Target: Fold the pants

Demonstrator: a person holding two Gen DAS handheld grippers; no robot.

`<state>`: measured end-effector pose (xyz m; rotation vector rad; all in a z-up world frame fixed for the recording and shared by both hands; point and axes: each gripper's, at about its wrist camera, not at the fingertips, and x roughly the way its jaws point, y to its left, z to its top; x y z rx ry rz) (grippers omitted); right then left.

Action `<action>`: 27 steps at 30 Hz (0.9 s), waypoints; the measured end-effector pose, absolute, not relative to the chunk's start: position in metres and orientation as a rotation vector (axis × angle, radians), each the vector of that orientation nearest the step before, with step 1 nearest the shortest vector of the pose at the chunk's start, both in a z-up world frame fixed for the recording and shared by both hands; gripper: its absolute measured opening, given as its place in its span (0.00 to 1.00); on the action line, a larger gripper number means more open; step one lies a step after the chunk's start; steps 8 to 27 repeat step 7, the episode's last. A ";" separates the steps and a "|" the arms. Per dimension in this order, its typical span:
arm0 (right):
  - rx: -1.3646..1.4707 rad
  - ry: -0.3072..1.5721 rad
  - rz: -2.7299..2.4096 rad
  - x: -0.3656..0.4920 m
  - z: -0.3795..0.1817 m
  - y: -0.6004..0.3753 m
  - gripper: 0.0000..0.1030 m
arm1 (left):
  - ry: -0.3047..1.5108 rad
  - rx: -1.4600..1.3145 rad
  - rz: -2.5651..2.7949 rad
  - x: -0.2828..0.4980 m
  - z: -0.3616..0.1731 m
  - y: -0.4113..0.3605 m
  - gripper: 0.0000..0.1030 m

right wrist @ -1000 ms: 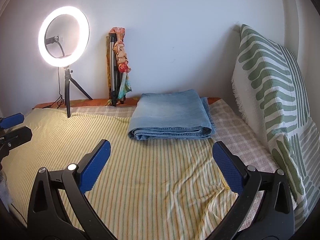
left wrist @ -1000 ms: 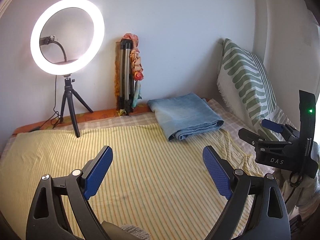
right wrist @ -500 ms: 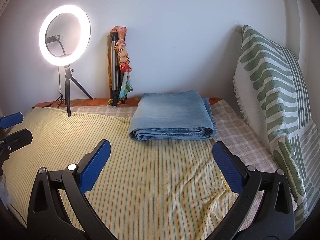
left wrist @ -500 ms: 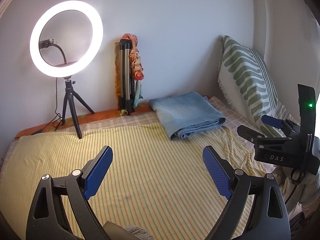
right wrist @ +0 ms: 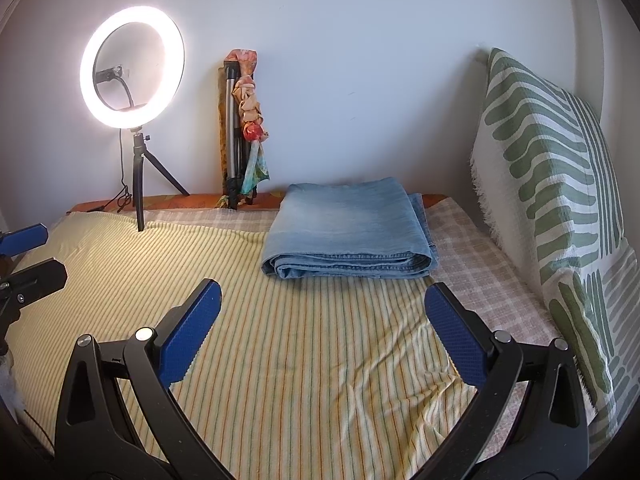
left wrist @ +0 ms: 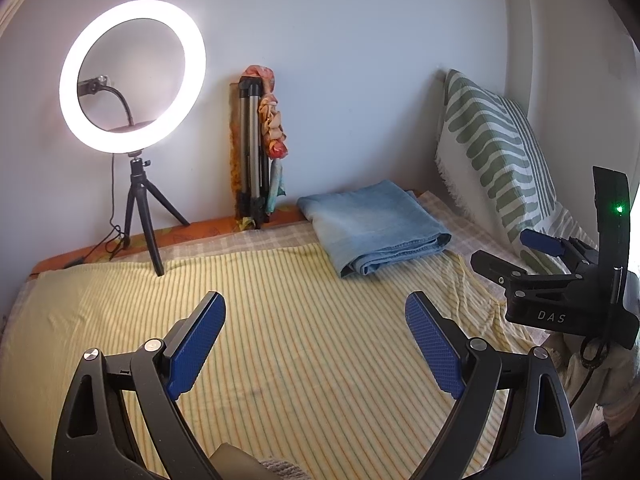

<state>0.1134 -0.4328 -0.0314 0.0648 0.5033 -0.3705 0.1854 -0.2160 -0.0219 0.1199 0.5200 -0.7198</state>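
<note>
Left gripper (left wrist: 314, 336): jaws spread wide, blue pads apart, nothing between them, angled slightly downward. Right gripper (right wrist: 322, 322): likewise wide apart, empty, tilted down, just beside the left.

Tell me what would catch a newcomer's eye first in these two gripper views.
The glowing ring light on its small black tripod stands out first, at the far left by the wall. Next come the folded blue jeans, lying in a neat stack at the far side of the yellow striped sheet, and the green-patterned pillow propped along the right. The left gripper and right gripper both stand wide open and empty.
</note>
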 end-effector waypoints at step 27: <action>0.065 0.508 -0.369 0.113 -0.033 -0.432 1.00 | 0.502 0.119 -0.734 0.183 -0.020 -0.213 0.89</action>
